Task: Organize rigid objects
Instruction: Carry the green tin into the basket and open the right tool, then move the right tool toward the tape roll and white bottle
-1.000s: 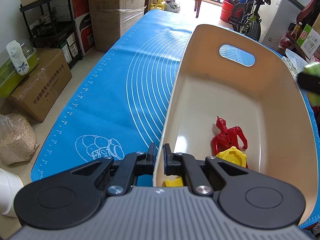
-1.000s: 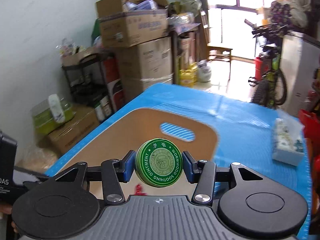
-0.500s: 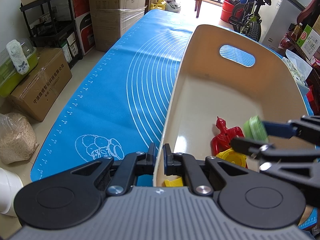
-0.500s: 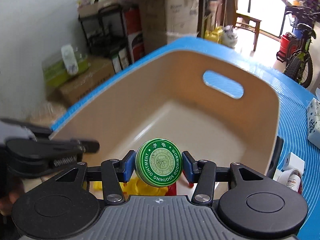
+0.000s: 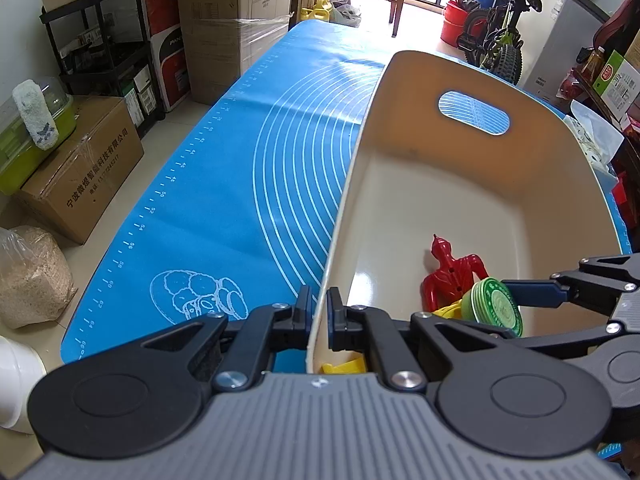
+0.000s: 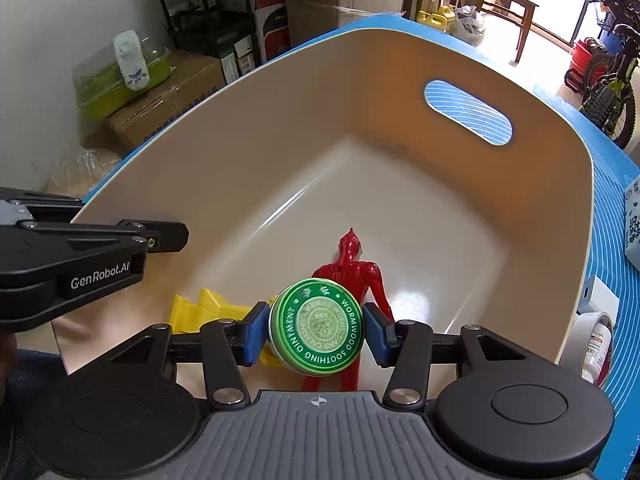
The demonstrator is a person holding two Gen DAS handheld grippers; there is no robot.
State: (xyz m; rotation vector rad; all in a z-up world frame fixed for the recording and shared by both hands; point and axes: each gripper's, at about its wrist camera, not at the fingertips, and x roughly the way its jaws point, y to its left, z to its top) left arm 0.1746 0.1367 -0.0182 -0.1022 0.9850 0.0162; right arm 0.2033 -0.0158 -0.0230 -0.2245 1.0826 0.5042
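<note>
The left gripper clamps the beige bin's wall while the right gripper's jaws, just opening, stand clear of the green tin between them

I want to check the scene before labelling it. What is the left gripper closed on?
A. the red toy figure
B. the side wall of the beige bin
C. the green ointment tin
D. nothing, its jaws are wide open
B: in the left wrist view the left gripper pinches the rim of the beige bin between its pads.
</note>
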